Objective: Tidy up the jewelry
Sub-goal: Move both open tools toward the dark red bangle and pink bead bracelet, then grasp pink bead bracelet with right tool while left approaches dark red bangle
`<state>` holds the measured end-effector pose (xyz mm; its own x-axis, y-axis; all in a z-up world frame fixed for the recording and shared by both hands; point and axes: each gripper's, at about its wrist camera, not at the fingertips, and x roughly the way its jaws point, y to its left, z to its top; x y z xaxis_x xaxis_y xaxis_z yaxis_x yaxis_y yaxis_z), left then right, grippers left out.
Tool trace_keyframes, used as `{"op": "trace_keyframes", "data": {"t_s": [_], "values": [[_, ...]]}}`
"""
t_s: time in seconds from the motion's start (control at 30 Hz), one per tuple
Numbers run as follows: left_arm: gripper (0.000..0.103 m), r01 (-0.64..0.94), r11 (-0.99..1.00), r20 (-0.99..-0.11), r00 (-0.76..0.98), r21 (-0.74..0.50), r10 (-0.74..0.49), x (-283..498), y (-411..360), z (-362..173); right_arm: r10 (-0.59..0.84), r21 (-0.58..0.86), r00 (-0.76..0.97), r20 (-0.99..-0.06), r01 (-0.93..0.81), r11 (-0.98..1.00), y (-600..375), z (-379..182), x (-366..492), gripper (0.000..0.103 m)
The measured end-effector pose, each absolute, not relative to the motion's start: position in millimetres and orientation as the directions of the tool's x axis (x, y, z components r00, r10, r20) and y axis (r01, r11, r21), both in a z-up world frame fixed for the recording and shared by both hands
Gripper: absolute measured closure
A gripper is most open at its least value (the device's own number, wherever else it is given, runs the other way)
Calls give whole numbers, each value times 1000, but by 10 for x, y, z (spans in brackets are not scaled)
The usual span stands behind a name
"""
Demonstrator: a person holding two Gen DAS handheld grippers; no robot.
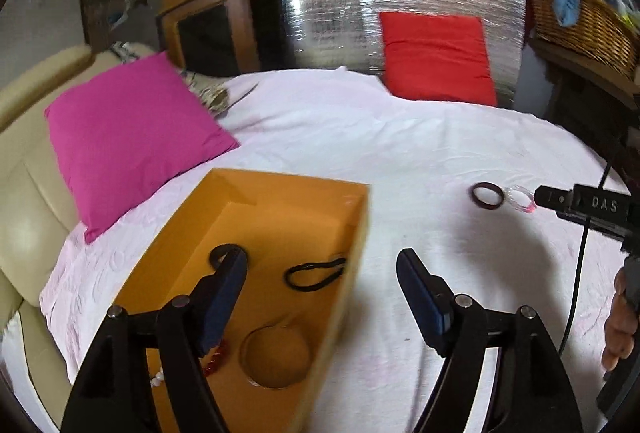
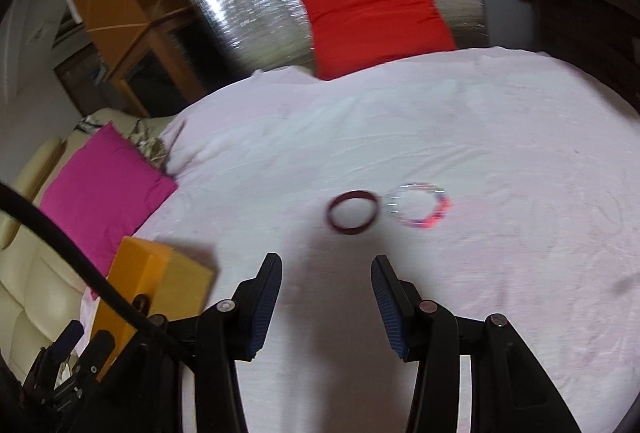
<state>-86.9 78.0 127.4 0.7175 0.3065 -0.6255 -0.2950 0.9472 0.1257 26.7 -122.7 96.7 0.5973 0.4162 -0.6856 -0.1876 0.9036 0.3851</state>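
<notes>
Two bangles left out on the bed's white sheet (image 2: 400,137), well apart from the orange box (image 1: 280,201). The dark maroon bangle (image 2: 352,212) lies flat, and just beside it, on its right in the right wrist view, is a clear bangle with a pink-red patch (image 2: 420,207); whether the two touch is too blurred to tell.

The right gripper (image 2: 326,297) hangs over the sheet short of the maroon bangle, jaws partly apart, nothing between them. The left gripper (image 1: 322,285) is spread wide and empty, one finger over the box, the other over the sheet outside its wall.

Inside the box already: a black elastic loop (image 1: 316,275), a thin clear hoop (image 1: 276,357), red beads (image 1: 216,357), a few white beads (image 1: 158,379) and a dark ring (image 1: 222,253) partly behind the finger.

Handling, by guess — the maroon bangle looks rigid, light, smooth, probably plastic or resin, so likely slippery on the pads. It lies flat on soft bedding, so the rim will sink and be hard to get under. Best hold: pinch across the band wall, one pad inside the ring, one outside, on the near side. The clear one looks thinner and may be brittle — light squeeze, same hold on the rim. Keep the neighbour from getting nudged.
</notes>
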Motion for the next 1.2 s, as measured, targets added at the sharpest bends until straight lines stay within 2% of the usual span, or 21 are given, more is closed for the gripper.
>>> {"op": "trace_keyframes", "data": {"t_s": [0.27,0.43,0.63,0.93,1.1,1.2], "values": [[25,-201,966,-639,724,166,260,-704,284,1183,365,362,597,-714,-132,923,-1644,862,392,53],[24,-150,973,-677,699,174,229,-577,63,1034,334,344,587,-738,-100,934,-1827,734,555,53],[24,-124,969,-714,658,213,241,-425,-37,852,305,332,566,-766,-58,941,-1891,526,800,53],[24,-89,970,-733,639,228,231,-387,34,766,286,347,592,-753,-12,938,-1784,509,1111,59],[24,-69,969,-736,638,237,225,-424,61,753,193,242,569,-799,10,970,-1569,323,1263,73],[24,-66,970,-735,641,233,221,-445,97,769,114,152,595,-796,13,988,-1478,314,1253,88]]}}
